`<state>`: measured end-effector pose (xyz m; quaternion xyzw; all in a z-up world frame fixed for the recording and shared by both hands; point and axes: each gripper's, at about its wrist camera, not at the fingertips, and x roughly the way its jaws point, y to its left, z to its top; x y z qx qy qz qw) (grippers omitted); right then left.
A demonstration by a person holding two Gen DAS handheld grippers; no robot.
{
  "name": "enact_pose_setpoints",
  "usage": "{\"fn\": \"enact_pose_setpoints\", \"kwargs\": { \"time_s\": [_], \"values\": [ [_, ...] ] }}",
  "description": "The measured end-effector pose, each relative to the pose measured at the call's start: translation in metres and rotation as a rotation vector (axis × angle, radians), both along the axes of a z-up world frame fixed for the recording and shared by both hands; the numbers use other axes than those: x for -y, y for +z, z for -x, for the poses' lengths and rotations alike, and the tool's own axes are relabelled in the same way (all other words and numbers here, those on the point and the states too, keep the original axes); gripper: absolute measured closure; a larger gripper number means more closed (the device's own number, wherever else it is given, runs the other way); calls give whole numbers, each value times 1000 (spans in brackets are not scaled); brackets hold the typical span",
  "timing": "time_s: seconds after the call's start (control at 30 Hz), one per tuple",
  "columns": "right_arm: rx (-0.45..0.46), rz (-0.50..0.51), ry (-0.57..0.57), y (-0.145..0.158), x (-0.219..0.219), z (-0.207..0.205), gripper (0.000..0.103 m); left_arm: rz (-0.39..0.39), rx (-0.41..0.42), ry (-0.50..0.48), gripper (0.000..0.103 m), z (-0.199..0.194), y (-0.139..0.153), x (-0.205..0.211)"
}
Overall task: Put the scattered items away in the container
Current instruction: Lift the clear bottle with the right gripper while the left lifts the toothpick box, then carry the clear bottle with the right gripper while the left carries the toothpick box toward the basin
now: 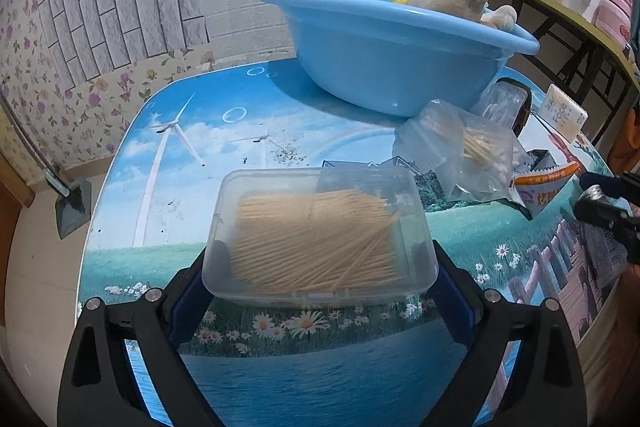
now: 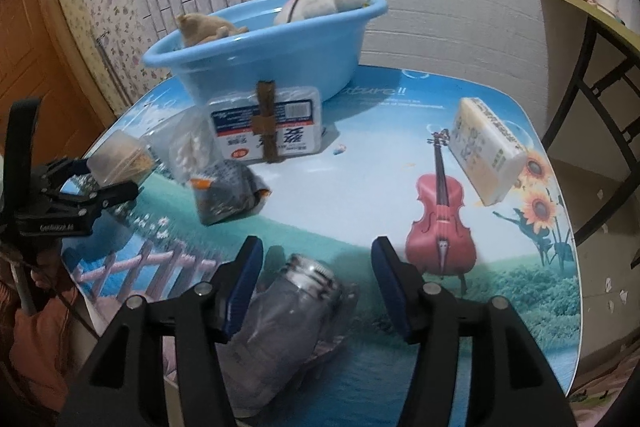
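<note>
My left gripper (image 1: pixel 318 267) is shut on a clear plastic box of toothpicks (image 1: pixel 318 239), held above the table; it also shows in the right wrist view (image 2: pixel 120 157). The blue basin (image 1: pixel 384 63) stands at the table's back with plush toys (image 1: pixel 452 1) in it; it also shows in the right wrist view (image 2: pixel 276 51). My right gripper (image 2: pixel 316 283) is open over a clear jar with a metal lid (image 2: pixel 292 311) lying on its side, its left finger beside the jar.
On the table lie a bag of cotton swabs (image 1: pixel 468 151), a snack packet (image 2: pixel 224 195), a taped swab box (image 2: pixel 268 125) and a tissue pack (image 2: pixel 486 155). A shelf with containers (image 1: pixel 580 7) stands at the right.
</note>
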<state>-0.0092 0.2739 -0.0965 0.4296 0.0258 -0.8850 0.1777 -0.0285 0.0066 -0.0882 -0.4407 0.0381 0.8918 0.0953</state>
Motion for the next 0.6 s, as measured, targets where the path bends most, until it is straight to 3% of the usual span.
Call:
{"fn": "enact_pose_setpoints", "kwargs": {
  "time_s": [0.33, 0.47, 0.6],
  "values": [
    [-8, 7, 12, 12, 4, -27, 46, 0, -2, 3, 7, 2, 0, 0],
    [7, 10, 37, 12, 8, -35, 37, -1, -7, -6, 10, 1, 1, -1],
    [35, -2, 52, 3, 11, -37, 37, -1, -9, -25, 11, -3, 1, -3]
  ]
}}
